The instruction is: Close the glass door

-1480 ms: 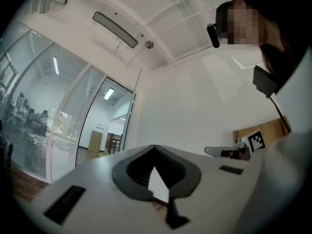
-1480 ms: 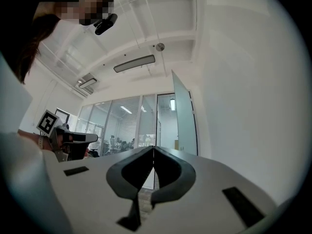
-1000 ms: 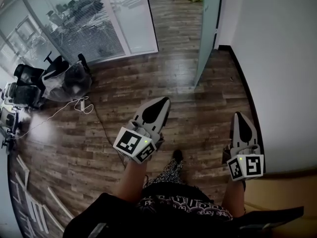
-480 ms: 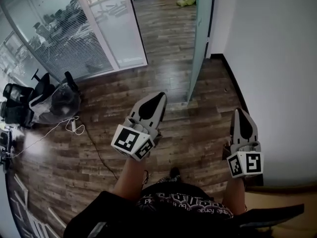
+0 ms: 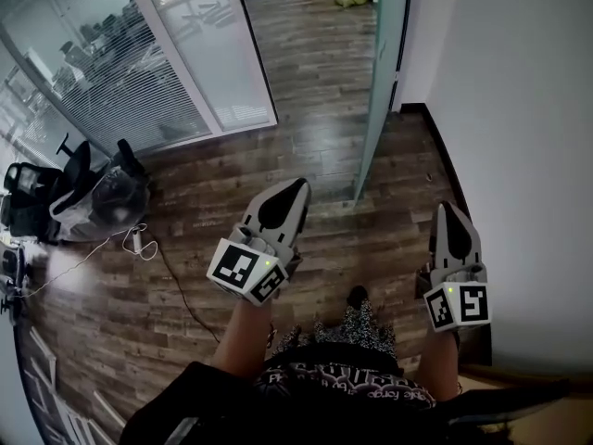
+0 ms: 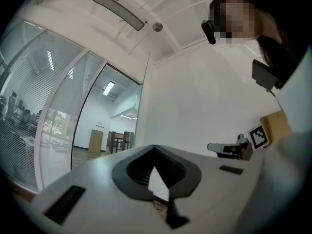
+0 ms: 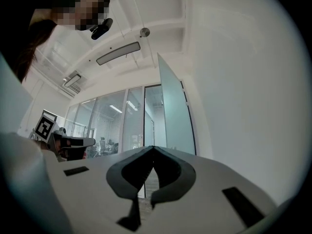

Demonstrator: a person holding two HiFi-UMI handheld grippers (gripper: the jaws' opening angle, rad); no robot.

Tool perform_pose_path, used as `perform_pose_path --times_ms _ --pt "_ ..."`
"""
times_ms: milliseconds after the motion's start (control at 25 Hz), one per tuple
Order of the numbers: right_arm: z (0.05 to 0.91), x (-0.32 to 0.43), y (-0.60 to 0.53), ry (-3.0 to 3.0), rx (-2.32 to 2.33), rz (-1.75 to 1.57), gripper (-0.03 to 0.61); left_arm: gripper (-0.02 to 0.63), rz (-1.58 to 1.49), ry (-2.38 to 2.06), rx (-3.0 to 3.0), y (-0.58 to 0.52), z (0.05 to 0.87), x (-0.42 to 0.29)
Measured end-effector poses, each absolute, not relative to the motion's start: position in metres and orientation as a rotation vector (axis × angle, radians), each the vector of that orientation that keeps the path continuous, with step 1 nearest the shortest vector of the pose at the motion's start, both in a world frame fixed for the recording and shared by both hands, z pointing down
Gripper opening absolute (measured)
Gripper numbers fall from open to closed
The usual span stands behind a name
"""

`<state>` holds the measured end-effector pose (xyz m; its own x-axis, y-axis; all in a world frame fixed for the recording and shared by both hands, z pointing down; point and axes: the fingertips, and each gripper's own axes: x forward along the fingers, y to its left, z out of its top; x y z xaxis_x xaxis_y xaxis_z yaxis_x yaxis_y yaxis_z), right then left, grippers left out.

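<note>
The glass door (image 5: 384,72) is a tall frosted leaf standing open, edge-on beside the white wall, ahead of me and between my two grippers. In the right gripper view the door (image 7: 173,116) rises just past the jaws. My left gripper (image 5: 301,186) is held over the wood floor, left of the door's bottom corner, shut with nothing in it. My right gripper (image 5: 447,209) is held near the wall, right of the door, also shut and empty. Neither touches the door. The tips meet in the left gripper (image 6: 154,146) view and the right gripper (image 7: 153,147) view.
A glass partition with blinds (image 5: 139,72) runs along the left. Office chairs (image 5: 37,193) and a plastic-wrapped bundle (image 5: 116,193) stand below it, with a cable (image 5: 171,267) trailing over the floor. A white wall (image 5: 519,137) closes the right side. Loose strips (image 5: 46,378) lie at lower left.
The person has walked forward: the door's bottom corner is lower and nearer in the head view. Both grippers travelled along with the person, still shut and held the same way.
</note>
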<state>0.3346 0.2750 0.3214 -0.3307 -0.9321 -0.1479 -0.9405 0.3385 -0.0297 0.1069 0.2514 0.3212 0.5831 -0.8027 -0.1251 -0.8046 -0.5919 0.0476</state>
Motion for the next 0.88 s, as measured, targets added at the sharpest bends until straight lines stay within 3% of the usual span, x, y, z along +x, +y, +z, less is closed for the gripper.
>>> perform_pose_path --times_ms 880 --pt "0.322 0.351 0.002 2.57 -1.608 0.087 0.005 -0.006 0.188 1.589 -2.671 0.009 0.317 0.116"
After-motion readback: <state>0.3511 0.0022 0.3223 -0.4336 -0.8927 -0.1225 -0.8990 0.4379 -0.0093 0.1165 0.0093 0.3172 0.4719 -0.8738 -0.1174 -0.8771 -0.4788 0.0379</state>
